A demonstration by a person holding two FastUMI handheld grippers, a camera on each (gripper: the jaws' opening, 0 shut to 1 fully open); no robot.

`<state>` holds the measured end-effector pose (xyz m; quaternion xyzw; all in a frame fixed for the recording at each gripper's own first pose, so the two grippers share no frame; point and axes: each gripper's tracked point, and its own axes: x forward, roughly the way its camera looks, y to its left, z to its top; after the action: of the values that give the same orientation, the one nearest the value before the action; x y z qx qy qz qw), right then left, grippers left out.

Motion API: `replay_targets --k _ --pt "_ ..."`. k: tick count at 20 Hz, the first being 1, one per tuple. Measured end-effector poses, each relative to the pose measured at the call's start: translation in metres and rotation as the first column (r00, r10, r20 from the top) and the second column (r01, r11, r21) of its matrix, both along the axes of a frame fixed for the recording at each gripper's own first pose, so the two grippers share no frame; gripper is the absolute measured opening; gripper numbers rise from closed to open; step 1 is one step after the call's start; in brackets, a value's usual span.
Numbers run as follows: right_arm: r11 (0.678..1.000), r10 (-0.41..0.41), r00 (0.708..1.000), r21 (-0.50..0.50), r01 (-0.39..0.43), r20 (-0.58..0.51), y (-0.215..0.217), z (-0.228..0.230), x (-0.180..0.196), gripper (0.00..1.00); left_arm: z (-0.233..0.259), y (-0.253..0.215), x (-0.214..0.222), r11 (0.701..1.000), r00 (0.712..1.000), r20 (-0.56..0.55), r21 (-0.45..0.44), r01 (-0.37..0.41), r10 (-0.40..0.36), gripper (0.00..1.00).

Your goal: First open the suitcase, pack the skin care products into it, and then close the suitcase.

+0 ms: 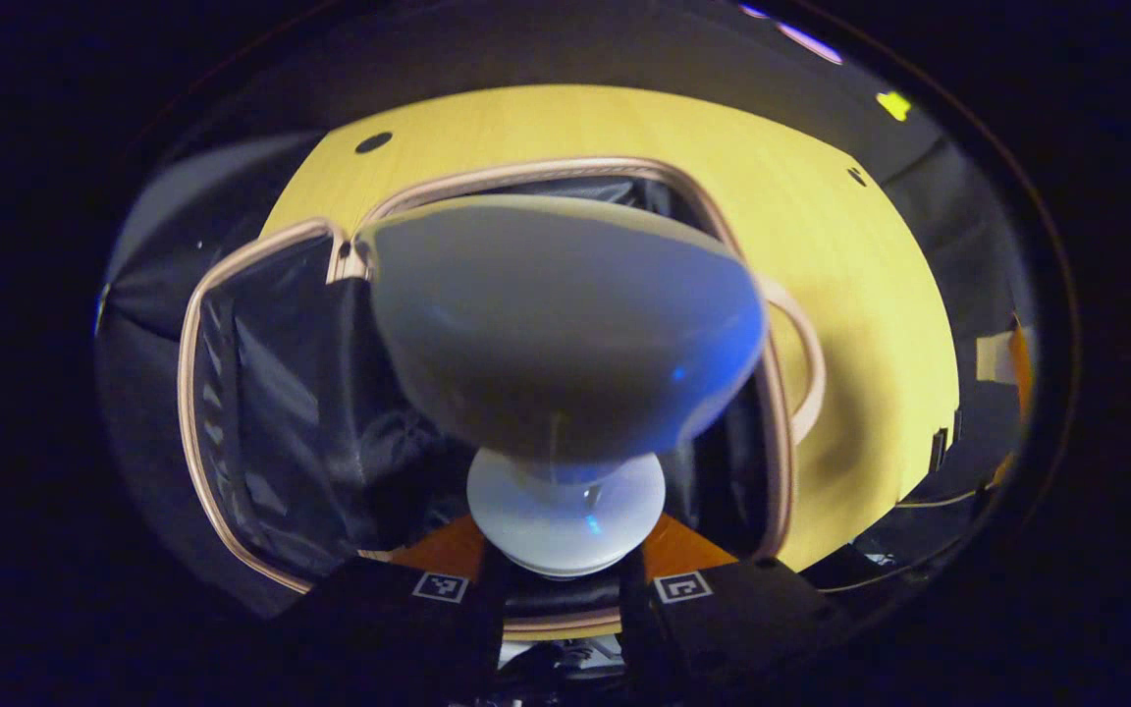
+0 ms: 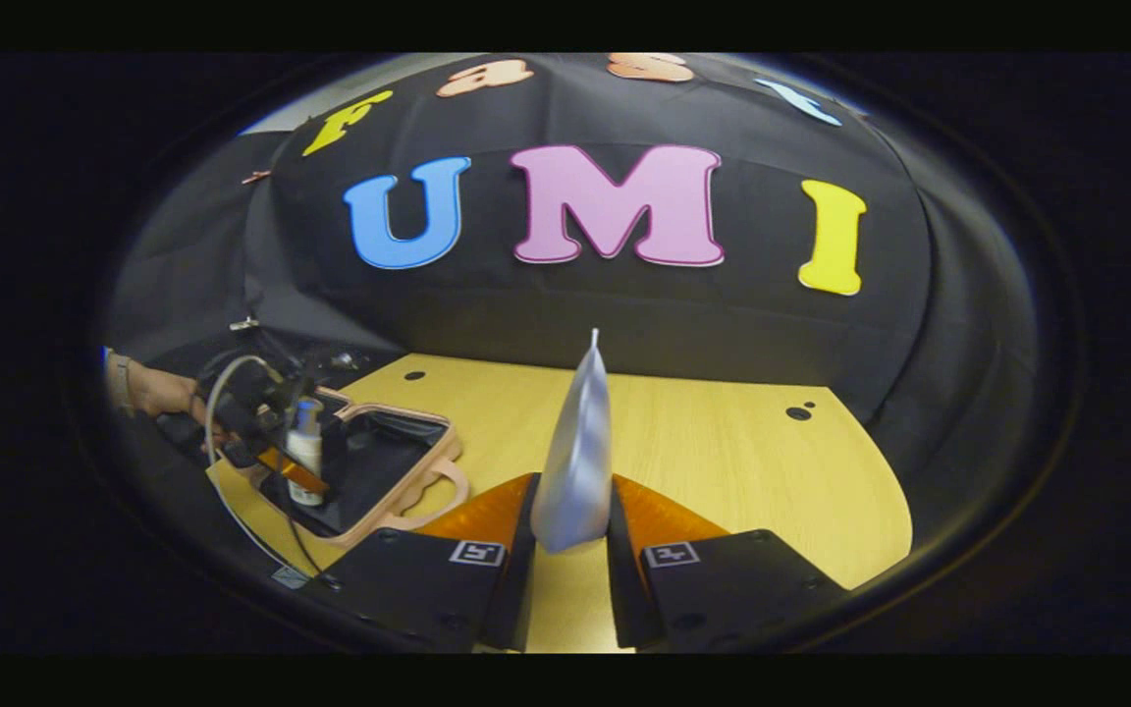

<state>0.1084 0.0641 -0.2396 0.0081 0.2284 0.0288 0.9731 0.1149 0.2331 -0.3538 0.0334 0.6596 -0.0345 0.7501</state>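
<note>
Packing step: left hand-held gripper [image 1: 565, 579] clamps a bottle [image 1: 565, 334] above the open suitcase [image 1: 232, 393]; right hand-held gripper [image 2: 573, 550] grips a silver tube [image 2: 577, 462]; next, lower and release.

A pale wooden tabletop [image 2: 723, 442] with a few small dark round holes [image 2: 799, 412] runs to the far black cloth wall [image 2: 624, 314], which drapes down and curves around its left and right sides.

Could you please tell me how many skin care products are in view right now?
2: a bottle held in the left gripper over the open suitcase, and a tube in the right gripper.
</note>
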Motion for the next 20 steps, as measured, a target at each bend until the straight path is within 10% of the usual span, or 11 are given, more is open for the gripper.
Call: replay_targets --k 7,13,15,20 --pt "0.997 0.080 0.989 -0.006 -0.081 -0.122 0.037 -0.024 -0.015 0.36 -0.031 0.025 -0.013 0.995 0.990 -0.098 0.005 -0.105 0.105 0.54" --pt "0.985 0.165 0.969 0.070 -0.155 -0.185 0.087 -0.031 0.006 0.36 0.006 0.016 -0.004 0.996 0.994 0.104 -0.077 -0.035 0.043 0.82" --pt "0.975 0.221 0.958 0.043 -0.217 -0.185 0.110 -0.031 0.020 0.36 0.038 0.022 0.007 0.996 0.964 0.264 -0.088 -0.008 0.031 1.00" --pt "0.940 0.336 0.893 0.156 -0.302 -0.298 0.201 -0.070 0.036 0.37 0.106 0.076 -0.010 0.991 0.870 0.484 -0.129 -0.033 0.092 0.98"
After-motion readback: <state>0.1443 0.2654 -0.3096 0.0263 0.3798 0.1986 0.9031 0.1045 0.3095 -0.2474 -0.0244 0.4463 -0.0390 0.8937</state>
